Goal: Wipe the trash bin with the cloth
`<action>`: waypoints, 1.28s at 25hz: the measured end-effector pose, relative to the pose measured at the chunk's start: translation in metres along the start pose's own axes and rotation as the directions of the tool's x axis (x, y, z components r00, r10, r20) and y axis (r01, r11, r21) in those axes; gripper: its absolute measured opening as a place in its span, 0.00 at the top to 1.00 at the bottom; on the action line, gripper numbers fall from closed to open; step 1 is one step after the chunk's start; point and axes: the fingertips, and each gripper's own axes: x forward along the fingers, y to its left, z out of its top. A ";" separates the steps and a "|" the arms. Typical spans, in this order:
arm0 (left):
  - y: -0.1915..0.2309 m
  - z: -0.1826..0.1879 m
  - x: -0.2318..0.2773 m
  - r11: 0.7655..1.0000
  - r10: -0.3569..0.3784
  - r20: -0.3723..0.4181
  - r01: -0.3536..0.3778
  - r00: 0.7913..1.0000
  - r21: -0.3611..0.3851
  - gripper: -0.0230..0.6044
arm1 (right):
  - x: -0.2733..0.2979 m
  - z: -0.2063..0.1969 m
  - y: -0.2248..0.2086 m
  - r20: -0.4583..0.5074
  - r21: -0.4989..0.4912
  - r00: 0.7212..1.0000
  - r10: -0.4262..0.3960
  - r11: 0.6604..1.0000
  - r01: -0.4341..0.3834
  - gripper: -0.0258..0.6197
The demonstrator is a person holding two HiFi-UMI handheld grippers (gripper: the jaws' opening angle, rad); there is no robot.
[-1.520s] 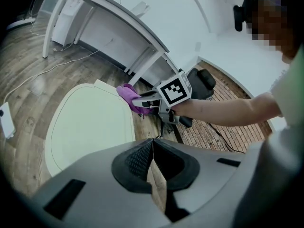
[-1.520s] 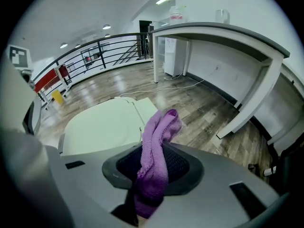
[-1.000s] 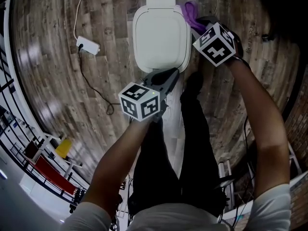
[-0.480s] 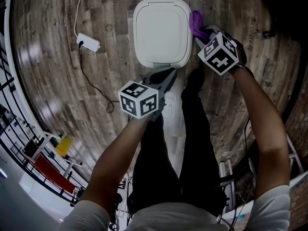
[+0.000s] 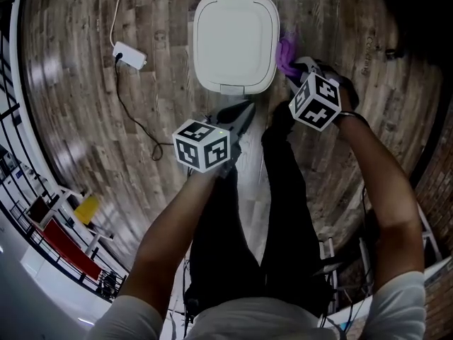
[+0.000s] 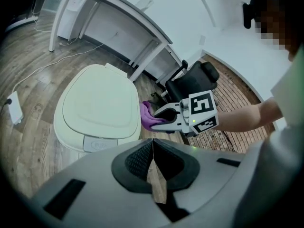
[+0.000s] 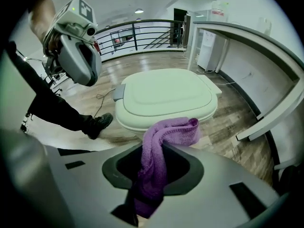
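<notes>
Currently my right gripper (image 5: 296, 71) is clamped on the purple cloth (image 7: 156, 160): in the right gripper view the cloth runs up between the two jaws, fills the gap between them, and its folded free end bulges out past the tips toward the trash bin (image 5: 233, 34). The bin is white, with its rounded lid down, and it stands upright on the wooden floor (image 5: 71, 83). In the head view the cloth sits at the bin's right side, just below the lid rim and level with the front half of the lid. The left gripper view places it tight against that side wall, but I cannot confirm actual contact from any view. My left gripper (image 5: 239, 113) has its jaws pressed together with nothing between them — only a sliver of floor shows behind the pads. It hovers just in front of the bin's front edge, apart from it, with the jaws pointing toward the bin. The two grippers are near each other but not touching. A white power strip (image 5: 129, 54) with its cable lies on the floor well to the left of the bin. My dark shoe (image 7: 97, 122) stands near the bin's front.
</notes>
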 end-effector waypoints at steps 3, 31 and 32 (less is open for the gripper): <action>-0.002 -0.007 -0.004 1.000 -0.006 -0.015 0.006 1.000 0.009 0.96 | 0.000 -0.004 0.017 -0.008 -0.017 1.000 0.002 1.000 -0.002 0.80; 0.040 -0.050 -0.088 0.989 -0.048 -0.082 0.059 0.995 0.133 0.96 | -0.030 -0.032 0.122 -0.115 0.517 0.978 -0.173 0.831 0.208 0.80; 0.043 -0.048 -0.090 0.990 -0.046 -0.077 0.056 0.996 0.129 0.96 | -0.033 -0.035 0.114 -0.129 0.554 0.971 -0.199 0.798 0.237 0.80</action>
